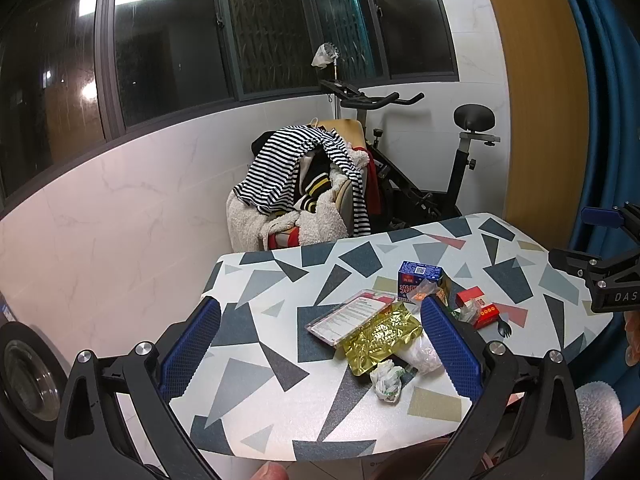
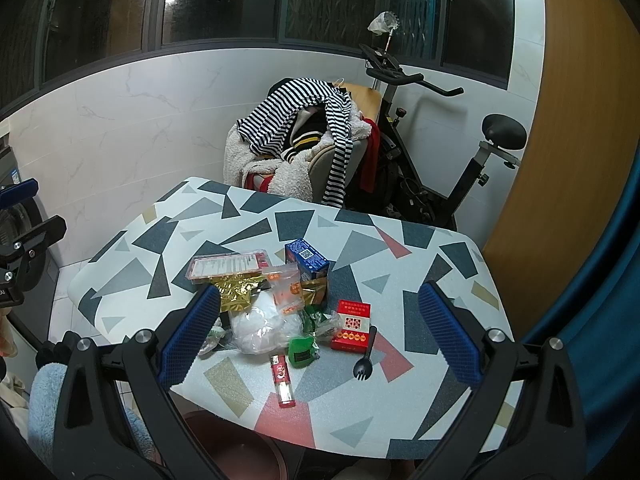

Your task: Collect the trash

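Observation:
Trash lies on the patterned table (image 1: 280, 380) (image 2: 400, 400). In the left wrist view: a clear flat package (image 1: 344, 316), a gold foil bag (image 1: 380, 336), a crumpled paper wad (image 1: 386, 380), a blue carton (image 1: 418, 280), a red box (image 1: 480, 308), a black spork (image 1: 502, 330). In the right wrist view: the blue carton (image 2: 308, 260), gold foil bag (image 2: 240, 292), white plastic bag (image 2: 260, 328), green wrapper (image 2: 302, 354), red box (image 2: 352, 326), spork (image 2: 366, 356), red stick pack (image 2: 282, 380). My left gripper (image 1: 320, 344) and right gripper (image 2: 320, 336) are open and empty above the table's near edge.
A chair heaped with striped clothes (image 1: 304, 184) (image 2: 304, 140) and an exercise bike (image 1: 440, 168) (image 2: 440, 152) stand behind the table. A washing machine (image 1: 28, 376) is at the left. A dark reddish bin rim (image 2: 240, 452) shows below the table edge. A blue curtain (image 1: 608, 120) hangs right.

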